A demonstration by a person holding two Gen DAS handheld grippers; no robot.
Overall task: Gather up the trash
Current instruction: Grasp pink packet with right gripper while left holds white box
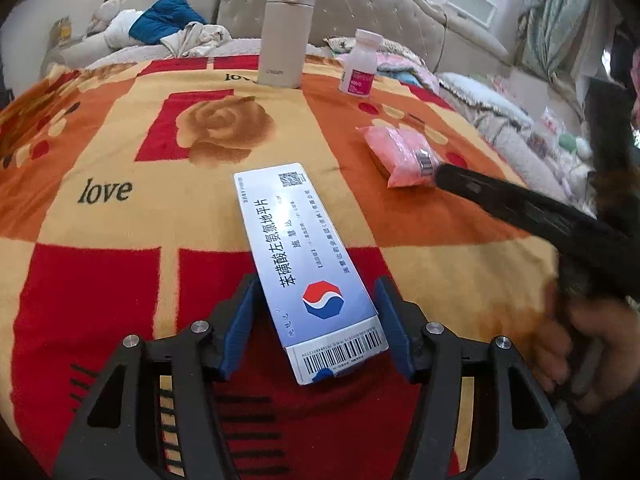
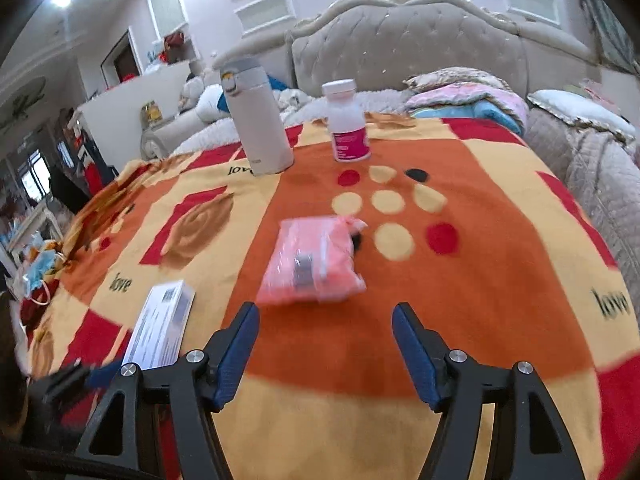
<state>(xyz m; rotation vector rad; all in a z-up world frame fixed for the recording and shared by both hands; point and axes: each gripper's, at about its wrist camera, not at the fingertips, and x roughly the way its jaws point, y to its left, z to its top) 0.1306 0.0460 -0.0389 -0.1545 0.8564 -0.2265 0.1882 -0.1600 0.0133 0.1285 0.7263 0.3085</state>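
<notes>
A white and blue medicine box (image 1: pixel 312 268) lies on the blanket (image 1: pixel 120 280) between the blue pads of my left gripper (image 1: pixel 318 300); the jaws stand wide and only flank the box's near end. The box also shows in the right wrist view (image 2: pixel 162 324) at the lower left. A pink plastic packet (image 2: pixel 312 260) lies just ahead of my right gripper (image 2: pixel 326 320), which is open and empty. In the left wrist view the packet (image 1: pixel 400 152) lies at the right with the right gripper's black finger (image 1: pixel 500 196) close beside it.
A tall white thermos (image 2: pixel 258 120) and a white pill bottle with a pink label (image 2: pixel 348 124) stand at the blanket's far side. A padded headboard (image 2: pixel 408 44), pillows and folded quilts (image 2: pixel 472 100) lie behind. A blue face mask (image 2: pixel 40 272) lies off the left edge.
</notes>
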